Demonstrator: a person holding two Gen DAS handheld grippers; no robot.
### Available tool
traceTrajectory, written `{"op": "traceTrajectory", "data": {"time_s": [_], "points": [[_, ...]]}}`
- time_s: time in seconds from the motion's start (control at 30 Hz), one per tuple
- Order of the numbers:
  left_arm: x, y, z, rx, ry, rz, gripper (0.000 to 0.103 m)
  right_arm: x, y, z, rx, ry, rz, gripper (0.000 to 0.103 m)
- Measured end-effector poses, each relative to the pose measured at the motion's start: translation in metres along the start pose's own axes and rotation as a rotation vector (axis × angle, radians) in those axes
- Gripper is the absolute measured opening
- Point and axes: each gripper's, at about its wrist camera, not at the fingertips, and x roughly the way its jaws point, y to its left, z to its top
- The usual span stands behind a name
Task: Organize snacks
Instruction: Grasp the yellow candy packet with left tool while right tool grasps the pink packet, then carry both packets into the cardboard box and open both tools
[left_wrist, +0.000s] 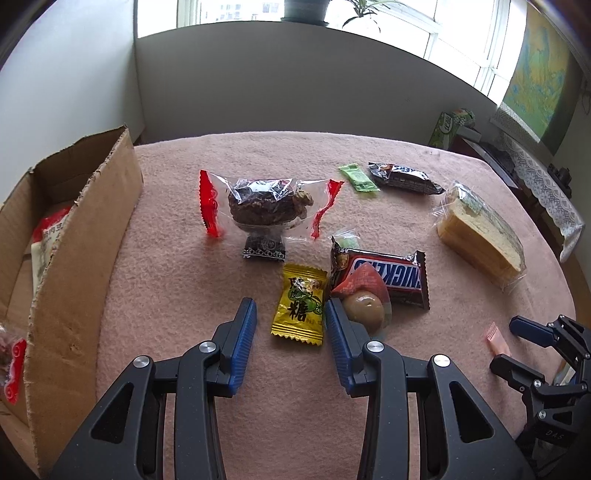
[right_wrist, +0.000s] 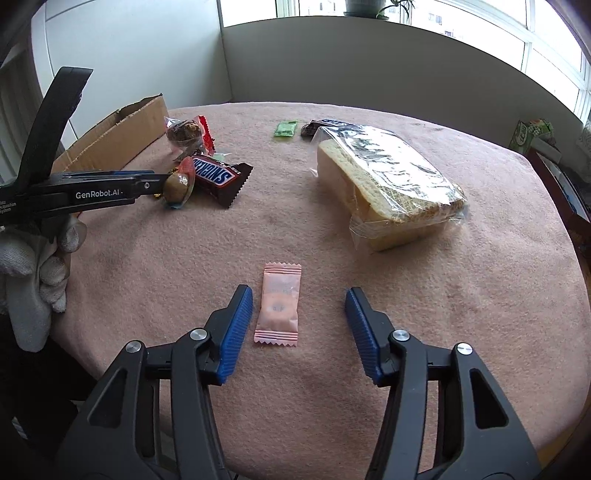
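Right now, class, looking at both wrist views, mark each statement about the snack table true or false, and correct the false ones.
1. The pink sachet lies between the right gripper's open jaws. True.
2. The left gripper is clamped on the Snickers bar. False: its jaws are open around the yellow candy.
3. The cardboard box is empty. False: packets already lie inside.
4. The wrapped cake slice rests on the pink tablecloth. True.
5. The green sachet lies inside the box. False: it lies on the cloth beside a dark wrapper.
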Motion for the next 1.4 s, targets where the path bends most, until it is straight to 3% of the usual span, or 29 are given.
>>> {"op": "traceTrajectory", "data": {"time_s": [0.2, 0.3, 0.37, 0.53, 1.0, 1.4], "points": [[0.005, -0.005, 0.004, 0.030, 0.007, 0.004, 0.034, 0.001, 0.009, -0.001, -0.042, -0.001, -0.023, 0.052], [0.005, -0.006, 0.004, 0.035, 0.006, -0.002, 0.024, 0.000, 0.010, -0.001, -0.046, -0.001, -0.018, 0.045], [0.004, -0.009, 0.003, 0.046, -0.001, 0.010, 0.024, -0.001, 0.012, -0.002, -0.054, -0.002, -0.025, 0.035], [0.005, -0.012, 0.002, 0.053, -0.006, 0.015, 0.024, -0.002, 0.014, -0.002, -0.053, -0.004, -0.024, 0.021], [-0.010, -0.006, -0.001, 0.031, -0.037, 0.004, 0.024, -0.009, 0.018, 0.005, -0.031, -0.037, -0.003, 0.021], [-0.057, 0.005, 0.001, 0.001, -0.145, -0.028, 0.024, -0.023, 0.039, 0.042, -0.043, -0.102, 0.034, 0.021]]}}
